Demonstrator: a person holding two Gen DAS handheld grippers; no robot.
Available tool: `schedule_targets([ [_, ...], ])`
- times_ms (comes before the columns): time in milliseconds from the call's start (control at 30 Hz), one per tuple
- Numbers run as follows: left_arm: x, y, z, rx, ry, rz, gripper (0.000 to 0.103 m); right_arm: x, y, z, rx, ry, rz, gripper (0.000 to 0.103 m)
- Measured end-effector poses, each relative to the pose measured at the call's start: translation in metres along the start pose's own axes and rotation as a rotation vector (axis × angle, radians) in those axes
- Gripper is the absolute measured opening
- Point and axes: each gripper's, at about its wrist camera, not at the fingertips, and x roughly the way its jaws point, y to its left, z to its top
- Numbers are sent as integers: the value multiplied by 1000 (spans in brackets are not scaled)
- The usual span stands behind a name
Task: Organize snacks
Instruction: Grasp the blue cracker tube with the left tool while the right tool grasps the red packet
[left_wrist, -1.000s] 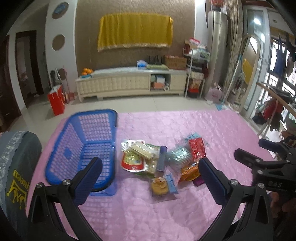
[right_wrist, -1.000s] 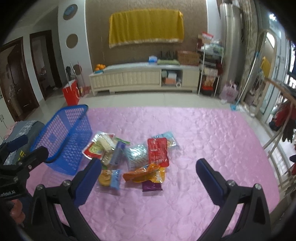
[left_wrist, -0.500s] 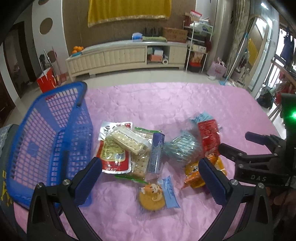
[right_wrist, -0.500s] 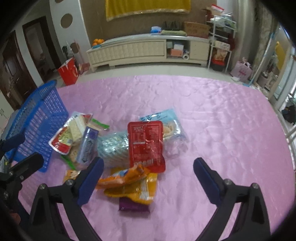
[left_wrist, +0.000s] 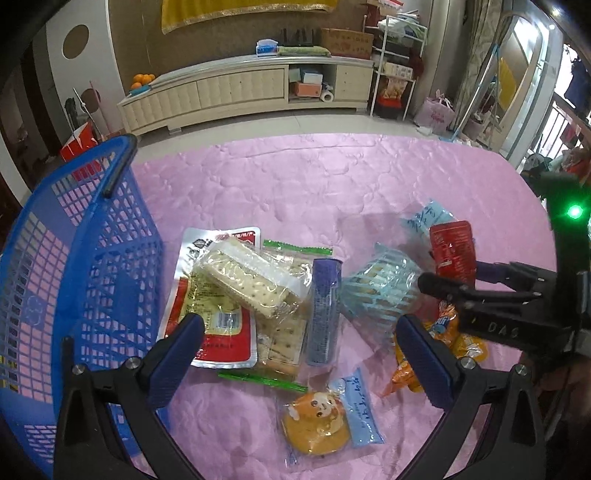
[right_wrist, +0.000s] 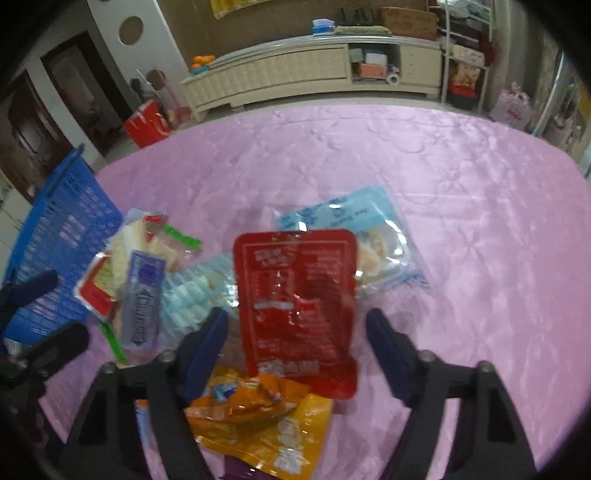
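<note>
On the pink cloth (left_wrist: 295, 177) all my snacks (left_wrist: 258, 295) wait; the blue basket (left_wrist: 74, 277) holds none. Both grippers, left gripper (left_wrist: 299, 354) and right gripper (right_wrist: 295, 350), are spread wide, holding nothing.

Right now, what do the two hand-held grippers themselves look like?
Both look alike. The left hand-held gripper and the right hand-held gripper each have black angular arms with silver bolts and dark blue finger pads. From the left wrist view, the right one's black body shows embossed "DAS" lettering and a green light.
</note>
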Motion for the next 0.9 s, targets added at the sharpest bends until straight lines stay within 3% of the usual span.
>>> schedule_targets([
  [67, 3, 2, 0, 0, 8, 1, 103, -2, 3, 1, -9, 2, 22, 53],
  [200, 6, 1, 1, 8, 10, -13, 103, -10, 10, -1, -60, -12, 1, 44],
  [333, 7, -1, 3, 11, 15, -14, 103, -14, 12, 0, -76, -42, -1, 13],
  [633, 19, -4, 5, 3, 49, 3, 102, -21, 3, 2, -73, -55, 27, 13],
  [900, 34, -16, 6, 56, 88, 46, 71, -36, -1, 5, -55, -88, 45, 13],
])
